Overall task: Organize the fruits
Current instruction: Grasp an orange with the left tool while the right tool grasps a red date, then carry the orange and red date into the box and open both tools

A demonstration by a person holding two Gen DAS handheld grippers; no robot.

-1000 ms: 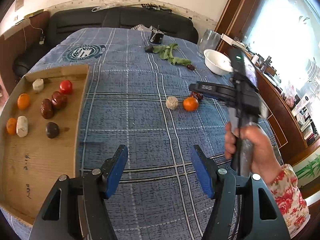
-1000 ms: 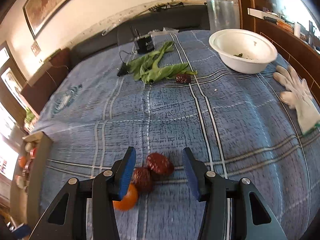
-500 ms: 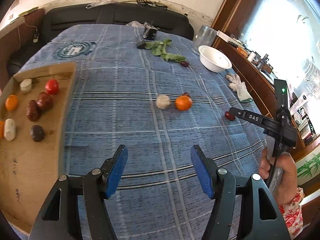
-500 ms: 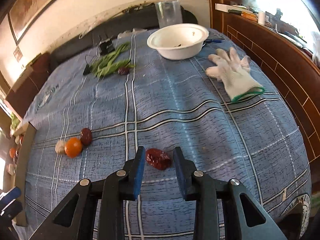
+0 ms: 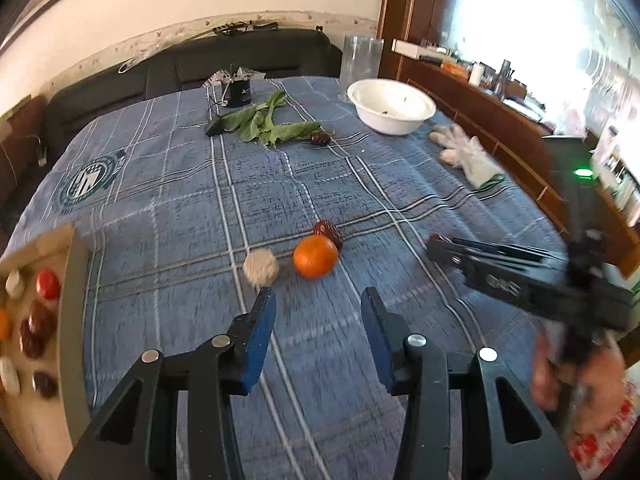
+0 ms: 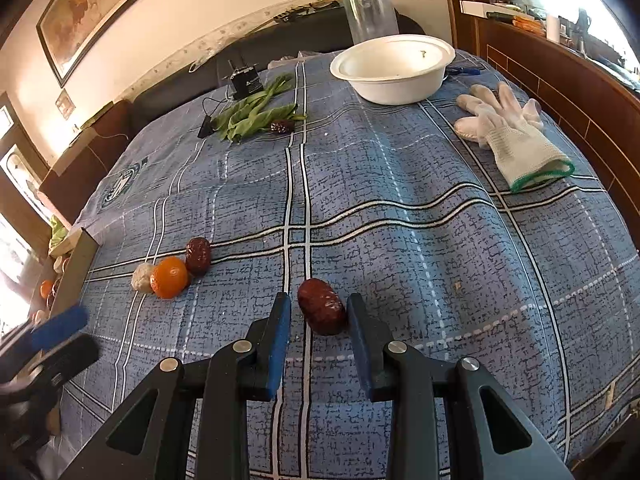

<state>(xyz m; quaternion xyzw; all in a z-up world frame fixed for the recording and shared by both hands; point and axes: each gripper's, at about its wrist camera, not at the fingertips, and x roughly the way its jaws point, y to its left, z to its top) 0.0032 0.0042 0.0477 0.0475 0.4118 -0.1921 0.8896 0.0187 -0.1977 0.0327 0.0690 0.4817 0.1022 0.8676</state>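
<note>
Dark red and wrinkled, the date (image 6: 322,312) lies on the blue plaid cloth (image 6: 400,200) between the blue pads of the right gripper (image 6: 318,320). Its long axis runs aslant, far end up-left, near end toward the right pad, which it touches or nearly so; a gap shows at the left pad. Whether the grip has closed on it I cannot tell.

White lettering on the right gripper's black body is blurred in the left wrist view and cannot be read. A round crest (image 5: 86,178) printed on the cloth is too small to read.

The left gripper (image 5: 318,316) has just been closing; its jaws stand apart with nothing between them, near the orange (image 5: 315,256), a pale ball (image 5: 261,268) and a second date (image 5: 329,232).
</note>
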